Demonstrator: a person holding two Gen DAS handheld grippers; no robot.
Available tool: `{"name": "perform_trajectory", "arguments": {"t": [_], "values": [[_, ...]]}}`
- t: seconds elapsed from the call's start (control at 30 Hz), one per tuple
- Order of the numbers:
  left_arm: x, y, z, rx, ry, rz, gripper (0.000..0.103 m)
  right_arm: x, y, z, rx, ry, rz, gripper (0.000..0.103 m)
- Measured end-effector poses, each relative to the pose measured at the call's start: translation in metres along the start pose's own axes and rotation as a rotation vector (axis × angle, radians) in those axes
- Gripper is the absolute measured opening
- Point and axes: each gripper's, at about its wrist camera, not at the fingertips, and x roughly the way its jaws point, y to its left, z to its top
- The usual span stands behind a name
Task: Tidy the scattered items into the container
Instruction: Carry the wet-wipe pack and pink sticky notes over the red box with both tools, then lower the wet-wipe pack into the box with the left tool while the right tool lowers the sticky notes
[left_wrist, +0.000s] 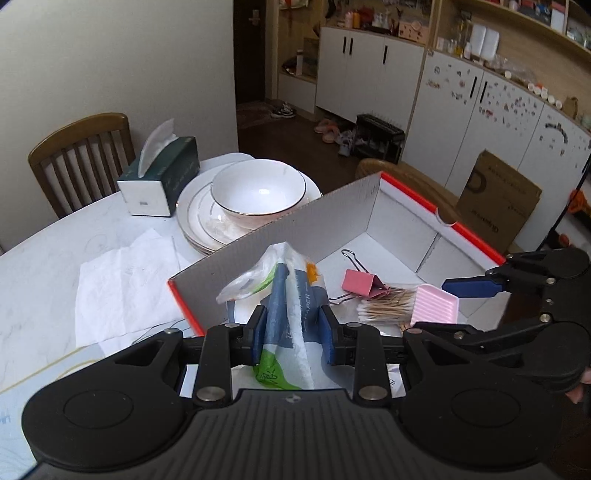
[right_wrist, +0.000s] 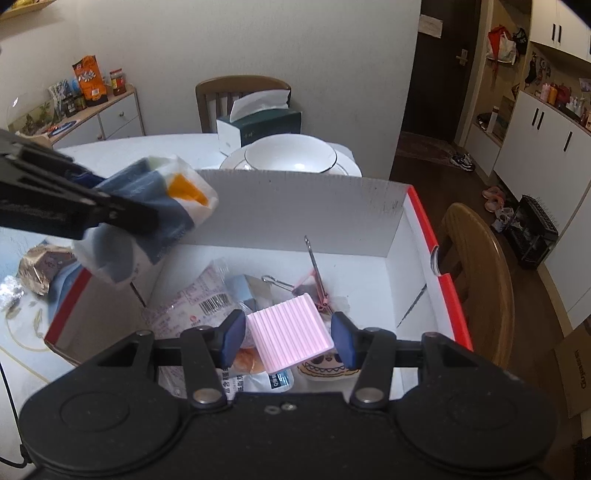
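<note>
Plastic tissue pack (left_wrist: 291, 295), "PAPER" lettering, barcoded wrapper (right_wrist: 207, 302)

We read only "PAPER" on the plastic tissue packet (left_wrist: 295, 295), its other letters hidden in the folds. A barcode with tiny digits sits on the clear wrapper (right_wrist: 207, 302), too small for us to read. The brown cardboard sheet (left_wrist: 495, 199) carries mirrored lettering we cannot make out.
</note>
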Motion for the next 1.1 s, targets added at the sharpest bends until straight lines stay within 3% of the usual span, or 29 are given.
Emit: {"name": "perform_trajectory", "arguments": {"t": [0.37, 0.57, 1.1], "values": [[0.038, -0.009, 0.003, 0.069, 0.043, 0.016, 0.028, 0.021, 0.003, -0.005, -0.034, 0.055, 0.025, 0.05], [0.051, -0.01, 0.005, 0.063, 0.072, 0.014, 0.028, 0.033, 0.0, -0.005, -0.019, 0.08, 0.034, 0.045], [0.073, 0.0, 0.005, 0.047, 0.173, -0.002, 0.028, 0.041, -0.004, -0.005, 0.005, 0.119, 0.043, 0.045]]}}
